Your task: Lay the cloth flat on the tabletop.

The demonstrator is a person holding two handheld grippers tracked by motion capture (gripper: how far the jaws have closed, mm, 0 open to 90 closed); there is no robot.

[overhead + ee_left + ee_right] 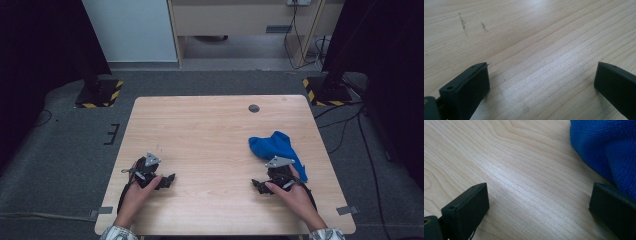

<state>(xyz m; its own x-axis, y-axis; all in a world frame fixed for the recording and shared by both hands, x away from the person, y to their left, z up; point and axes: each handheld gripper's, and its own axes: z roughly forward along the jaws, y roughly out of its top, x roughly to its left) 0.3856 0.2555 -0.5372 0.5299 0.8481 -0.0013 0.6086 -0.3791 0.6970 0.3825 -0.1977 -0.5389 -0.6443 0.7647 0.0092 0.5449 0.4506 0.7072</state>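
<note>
Your forearms come in at the near edge of the table (215, 125), one hand on each gripper, both resting low on the wood close to you. Your left gripper (167, 180) sits near the left edge, well apart from everything else; in the left gripper view its jaws stand spread wide with bare wood grain between them and a couple of faint dark scuffs (464, 23) farther off. Your right gripper (259, 186) sits near the right side, its jaws also spread wide and pinching nothing. A blue cloth (275, 146) lies bunched on the right half of the table, just beyond and beside your right hand (295, 195). In the right gripper view the cloth (606, 150) fills the upper right corner and comes right up to the top of one jaw; you cannot tell there whether it touches. Between the jaws lies plain wood. A small dark round cap (254, 108) sits in the tabletop near the far edge, well apart from the cloth.
</note>
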